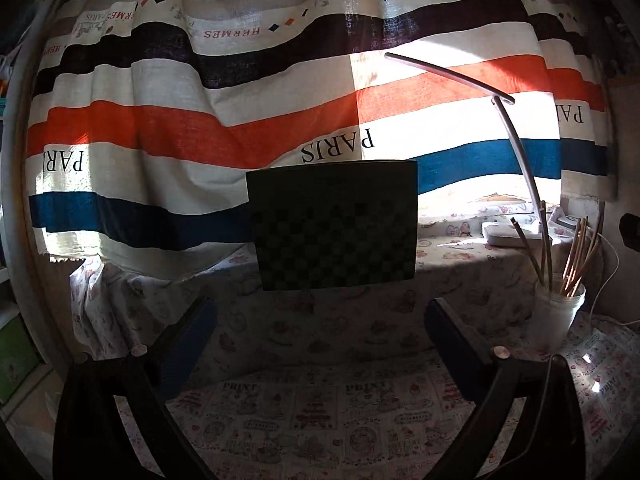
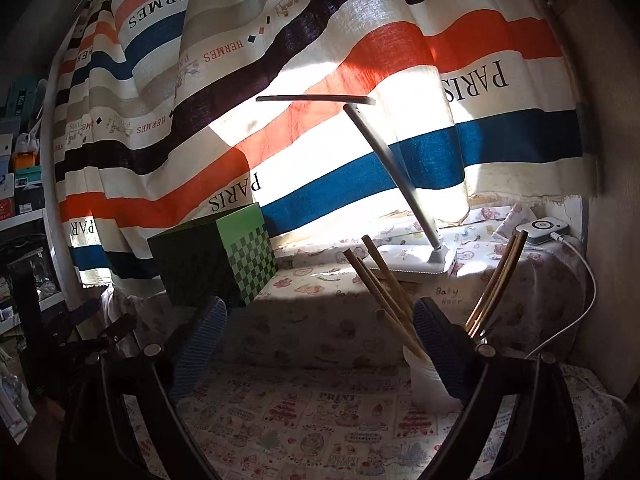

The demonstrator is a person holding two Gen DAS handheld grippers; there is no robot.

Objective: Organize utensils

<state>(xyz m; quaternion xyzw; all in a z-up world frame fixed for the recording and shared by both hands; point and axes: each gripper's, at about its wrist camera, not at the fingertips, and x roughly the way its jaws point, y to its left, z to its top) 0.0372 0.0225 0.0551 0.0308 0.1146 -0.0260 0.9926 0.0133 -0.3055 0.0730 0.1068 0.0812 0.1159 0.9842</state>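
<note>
Standing upright in white cup [image 2: 426, 384], chopsticks [image 2: 380, 292] fan upward; both tools wide, empty.

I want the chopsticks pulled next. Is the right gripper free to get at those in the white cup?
Probably yes: the right gripper is open and empty, and the chopsticks stand uncovered in the white cup just ahead.

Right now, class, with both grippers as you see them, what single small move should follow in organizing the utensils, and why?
Probably draw both grippers back. All the chopsticks in view already stand in the white cup, no loose ones show on the tablecloth, and the left gripper and right gripper are open and empty.
</note>
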